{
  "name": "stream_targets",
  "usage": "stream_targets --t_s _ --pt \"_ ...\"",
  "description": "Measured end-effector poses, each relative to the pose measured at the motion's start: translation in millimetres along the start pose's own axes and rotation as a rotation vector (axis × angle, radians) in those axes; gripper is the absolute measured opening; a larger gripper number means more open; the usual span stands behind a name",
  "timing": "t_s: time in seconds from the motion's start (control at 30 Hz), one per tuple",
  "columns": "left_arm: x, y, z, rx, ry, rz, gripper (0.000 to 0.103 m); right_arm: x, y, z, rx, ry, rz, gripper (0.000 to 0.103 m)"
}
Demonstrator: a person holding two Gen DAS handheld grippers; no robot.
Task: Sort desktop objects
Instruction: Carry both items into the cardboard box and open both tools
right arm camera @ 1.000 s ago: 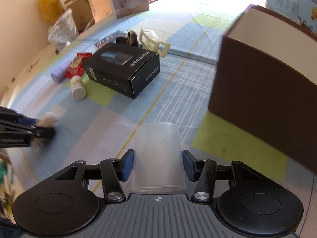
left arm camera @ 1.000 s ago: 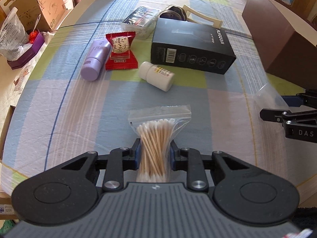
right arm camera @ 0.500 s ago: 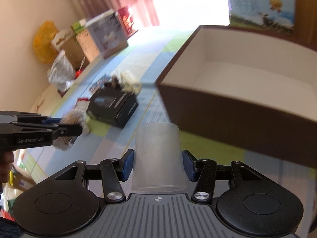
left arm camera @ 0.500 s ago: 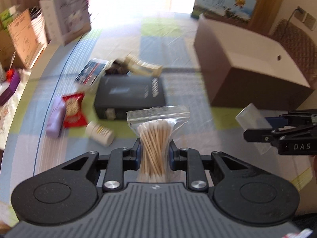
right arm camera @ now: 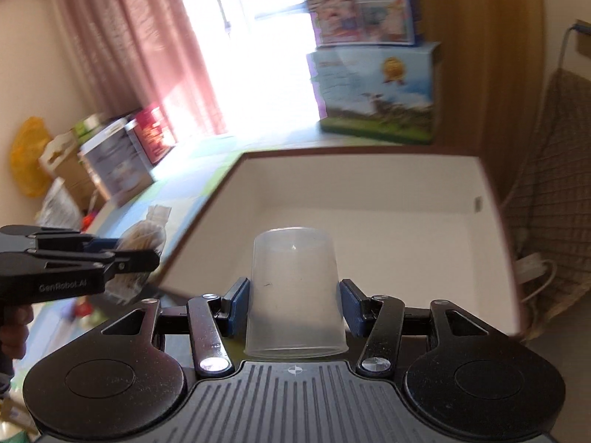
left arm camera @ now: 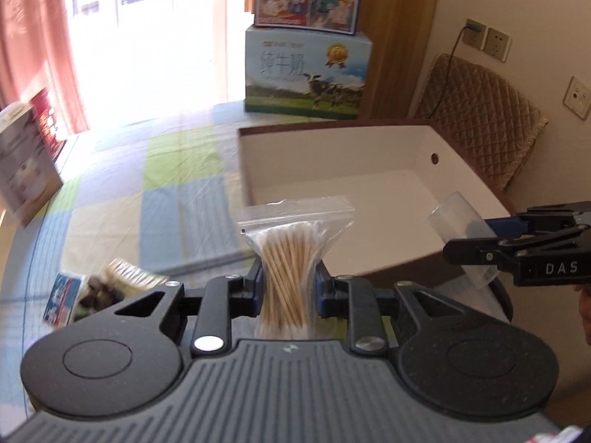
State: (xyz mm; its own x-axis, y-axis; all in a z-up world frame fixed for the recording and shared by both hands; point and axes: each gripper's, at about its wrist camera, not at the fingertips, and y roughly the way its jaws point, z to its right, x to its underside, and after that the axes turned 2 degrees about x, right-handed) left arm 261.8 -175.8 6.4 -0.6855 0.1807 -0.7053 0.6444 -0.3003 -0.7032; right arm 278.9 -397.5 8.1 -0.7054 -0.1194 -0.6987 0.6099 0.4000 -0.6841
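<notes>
A: Both loads are up off the table now. A second ago the left gripper carried the bag of cotton swabs low over the clutter; now it looks straight at the open box, jaws clamped on the bag's waist.

B: Right gripper likewise: pads pressed on the clear plastic cup, held mouth toward the camera. Its view has swung from the box's brown side to the white interior.

A: So, carry phase near done, I'd judge. Drop-off next (nothing lies in the box yet).

B: Edges: the near rim sits just ahead of both loads. The bag hangs at the left corner, the cup further right.

A: Room inside looks ample. The two grippers are close, side by side. Stagger the releases. Milk carton behind is well clear.
</notes>
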Motion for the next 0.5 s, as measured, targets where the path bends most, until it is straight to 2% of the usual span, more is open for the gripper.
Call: stream_targets --t_s 0.2,0.5 --pt "-25.6 49.1 28.8 0.046 0.028 -0.035 0.021 -14.9 23.0 32.0 0.071 0.011 -0.026 0.050" --pt "-44.8 134.0 51.6 0.060 -0.017 -0.188 0.021 -22.4 70.6 71.1 0.097 0.030 -0.116 0.050"
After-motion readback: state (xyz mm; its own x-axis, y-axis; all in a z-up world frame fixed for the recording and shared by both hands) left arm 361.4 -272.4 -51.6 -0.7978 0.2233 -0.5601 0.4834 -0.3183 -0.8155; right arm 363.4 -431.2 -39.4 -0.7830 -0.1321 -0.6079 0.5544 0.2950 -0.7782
